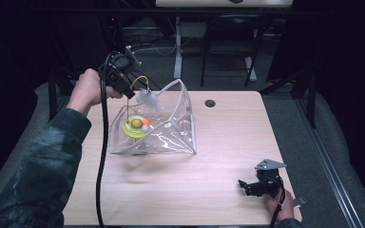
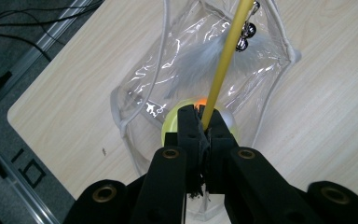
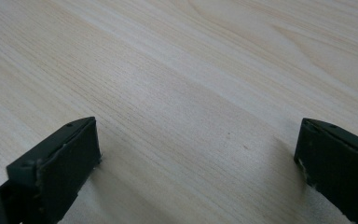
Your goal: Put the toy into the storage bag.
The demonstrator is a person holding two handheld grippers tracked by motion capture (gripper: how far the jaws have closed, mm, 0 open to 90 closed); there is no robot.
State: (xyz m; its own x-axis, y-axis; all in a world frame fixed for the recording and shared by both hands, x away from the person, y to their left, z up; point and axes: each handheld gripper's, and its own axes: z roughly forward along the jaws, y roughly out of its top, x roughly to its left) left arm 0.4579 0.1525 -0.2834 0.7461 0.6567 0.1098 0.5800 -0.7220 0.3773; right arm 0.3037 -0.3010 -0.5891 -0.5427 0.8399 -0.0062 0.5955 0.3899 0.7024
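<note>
In the high view, the left gripper (image 1: 129, 92) hung above the far left part of the wooden table (image 1: 228, 142), held in the person's left hand (image 1: 88, 90). Its tips were too small and dark there to read. A thin yellow wand (image 1: 134, 88) arched from it down into a clear plastic pouch (image 1: 171, 133), which stood open on the table. A grey feather (image 1: 148, 98) hung at the pouch's mouth. Inside lay a yellow-green round base (image 1: 134, 128) with an orange ball (image 1: 145, 121) and a pale one beside it; glare on the plastic blurred their outlines. The right gripper (image 1: 254, 186) rested near the table's near right corner, well apart from the pouch, with the right hand (image 1: 280, 204) partly cut off by the frame edge. Around the table the room was dark: black drapes, a grey floor, desk legs and cables behind.

In the left gripper view, the jaws were pressed together on the yellow wand (image 2: 221, 70), which ran up and away over the pouch (image 2: 158, 88). The feather (image 2: 200, 60) and two small metal bells (image 2: 244, 37) sat along it. The yellow-green base (image 2: 170, 123) was mostly hidden behind the jaws, with only an orange glint of the ball (image 2: 200, 101).

In the right gripper view, the jaws stood wide apart with nothing between them, low over bare pale wood grain (image 3: 191, 93).
</note>
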